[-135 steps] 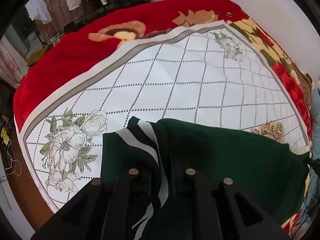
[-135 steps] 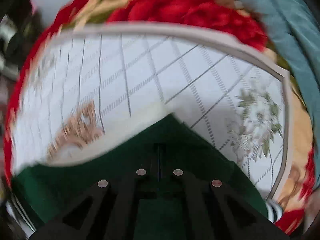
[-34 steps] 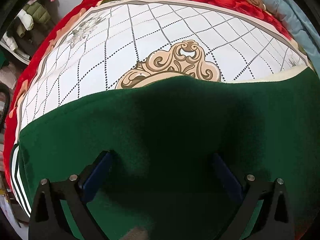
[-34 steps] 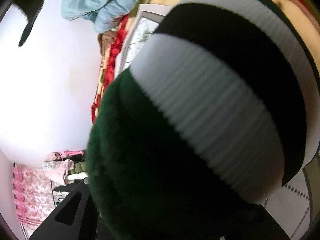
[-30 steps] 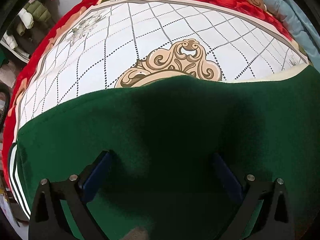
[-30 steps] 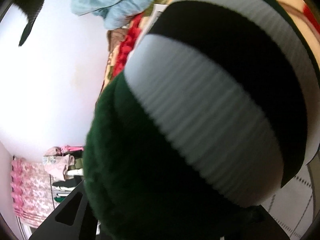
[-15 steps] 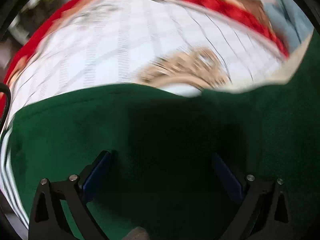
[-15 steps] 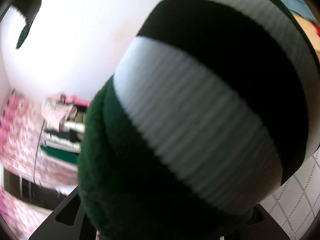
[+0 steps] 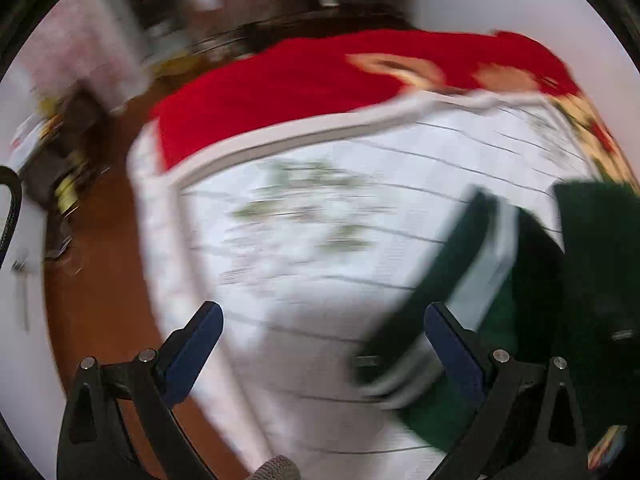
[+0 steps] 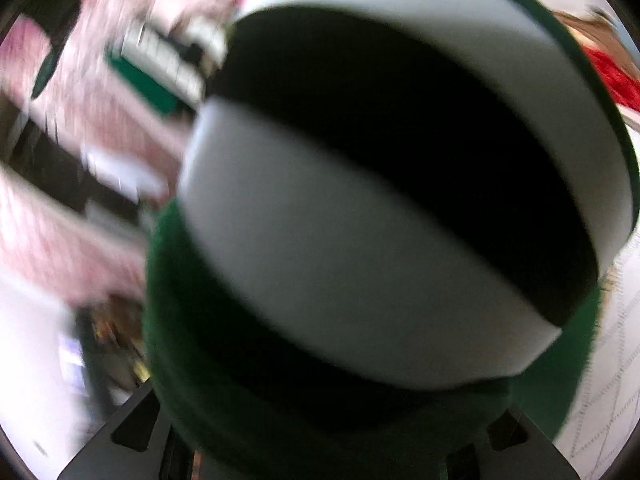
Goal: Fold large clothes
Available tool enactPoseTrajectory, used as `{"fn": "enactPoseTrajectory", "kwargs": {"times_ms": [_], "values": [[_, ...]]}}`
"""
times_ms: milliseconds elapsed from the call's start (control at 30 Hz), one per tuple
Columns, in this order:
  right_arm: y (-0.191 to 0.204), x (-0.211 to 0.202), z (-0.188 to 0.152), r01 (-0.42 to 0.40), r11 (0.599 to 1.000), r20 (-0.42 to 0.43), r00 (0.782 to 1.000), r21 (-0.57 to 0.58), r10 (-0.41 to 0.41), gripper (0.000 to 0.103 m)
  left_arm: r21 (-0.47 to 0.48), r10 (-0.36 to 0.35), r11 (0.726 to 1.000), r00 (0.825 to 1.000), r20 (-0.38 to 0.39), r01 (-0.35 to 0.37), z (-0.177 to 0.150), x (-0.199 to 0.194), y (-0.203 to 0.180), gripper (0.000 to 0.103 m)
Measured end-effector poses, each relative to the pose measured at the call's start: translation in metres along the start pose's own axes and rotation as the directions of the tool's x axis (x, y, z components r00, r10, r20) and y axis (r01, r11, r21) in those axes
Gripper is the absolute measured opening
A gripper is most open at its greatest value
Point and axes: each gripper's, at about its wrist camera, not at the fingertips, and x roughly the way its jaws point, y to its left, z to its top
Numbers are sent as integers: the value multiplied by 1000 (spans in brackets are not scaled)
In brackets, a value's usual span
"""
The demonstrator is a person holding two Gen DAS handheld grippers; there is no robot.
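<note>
Bulging right up against the right wrist camera, the green garment [image 10: 248, 360] with its striped cuff [image 10: 400, 184] is clamped in the right gripper [image 10: 320, 456]. In the left view it hangs at the right, over the white quilt [image 9: 304, 264]; the left gripper [image 9: 324, 344] gapes wide, holding nothing.
</note>
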Motion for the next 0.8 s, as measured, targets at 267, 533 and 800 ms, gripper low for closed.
{"fn": "enactPoseTrajectory", "kwargs": {"times_ms": [267, 533, 800], "values": [[82, 88, -43, -116, 968, -373, 927, -221, 26, 79, -151, 126, 981, 992, 7, -123, -1, -19, 91, 103], [-3, 3, -19, -235, 958, -330, 902, 166, 278, 80, -96, -33, 994, 990, 136, 47, 26, -76, 44, 103], [-162, 21, 67, 7, 976, -303, 951, 216, 60, 42, 176, -155, 972, 988, -25, 157, 50, 33, -109, 103]]}}
